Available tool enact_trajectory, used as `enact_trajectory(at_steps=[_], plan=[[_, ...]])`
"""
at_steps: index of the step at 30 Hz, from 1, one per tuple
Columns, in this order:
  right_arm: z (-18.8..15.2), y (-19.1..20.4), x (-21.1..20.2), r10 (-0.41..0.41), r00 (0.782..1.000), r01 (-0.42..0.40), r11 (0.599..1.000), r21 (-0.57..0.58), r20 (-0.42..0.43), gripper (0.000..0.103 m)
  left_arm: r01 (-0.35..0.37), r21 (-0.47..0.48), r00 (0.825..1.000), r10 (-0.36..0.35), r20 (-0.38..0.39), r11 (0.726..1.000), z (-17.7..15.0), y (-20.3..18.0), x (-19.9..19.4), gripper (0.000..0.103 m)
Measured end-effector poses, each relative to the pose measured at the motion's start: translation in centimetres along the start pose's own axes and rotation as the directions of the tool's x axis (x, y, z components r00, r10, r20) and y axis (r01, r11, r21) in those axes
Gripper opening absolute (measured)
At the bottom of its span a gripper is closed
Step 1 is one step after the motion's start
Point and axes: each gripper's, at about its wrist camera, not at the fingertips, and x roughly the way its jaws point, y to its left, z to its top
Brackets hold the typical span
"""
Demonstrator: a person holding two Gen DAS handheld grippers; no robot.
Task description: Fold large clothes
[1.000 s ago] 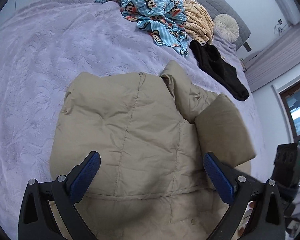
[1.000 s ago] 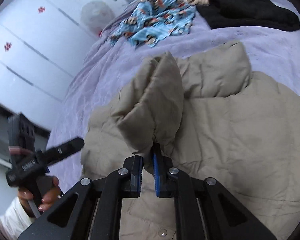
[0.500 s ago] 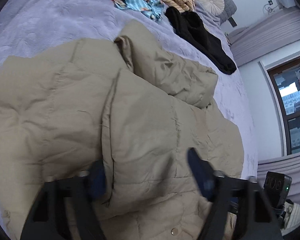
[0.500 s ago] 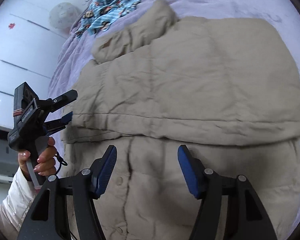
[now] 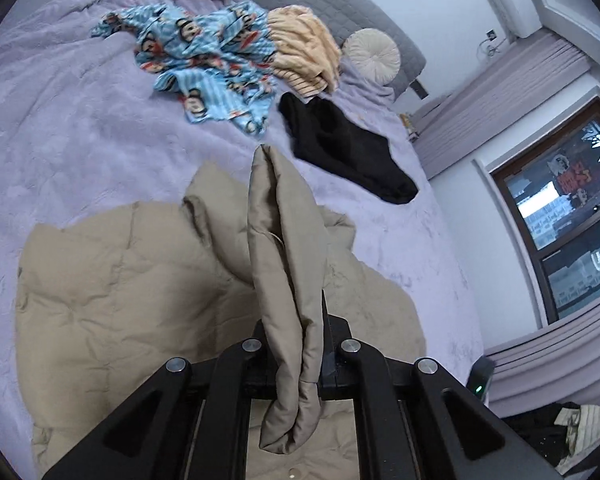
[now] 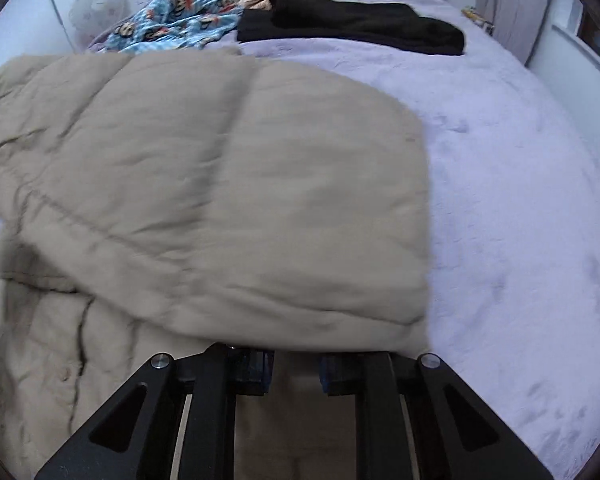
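Broadly, a lilac bed (image 5: 60, 128) carries the tan padded coat (image 6: 220, 184), partly folded, near its foot end. Both claws have just been closing: the left gripper (image 5: 296, 344) clamps a lifted coat fold, the right gripper (image 6: 294, 372) pinches the coat's near edge.

Two close wrist views down onto one beige jacket (image 5: 112, 292), bed (image 6: 520, 200) shared.

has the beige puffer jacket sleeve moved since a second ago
Yes. The beige puffer jacket sleeve, which lay flat on the jacket, now hangs pinched in the left gripper, raised in front of the black garment on the lilac bedspread.
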Motion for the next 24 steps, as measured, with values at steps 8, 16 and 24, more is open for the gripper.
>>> enact_trajectory(at_steps=[8, 16, 24], plan=[[-0.4, -2.2, 4.2, -0.002, 0.999, 0.002, 1.0, -0.002, -0.049, 0.002, -0.184, -0.038, 0.969, 0.174, -0.174, 0.982, -6.2, 6.2, 7.7, 0.01], [-0.4, -2.0, 2.7, 0.015, 0.996, -0.018, 0.999, -0.033, -0.083, 0.008, -0.357, 0.006, 0.928, 0.356, -0.112, 0.934, -4.7, 5.7, 3.7, 0.038], [-3.2, 0.1, -3.5, 0.325, 0.915, -0.335, 0.942, -0.003, -0.238, 0.016, -0.36, 0.066, 0.931, 0.363, -0.043, 0.931, -3.2, 4.4, 0.1, 0.054]])
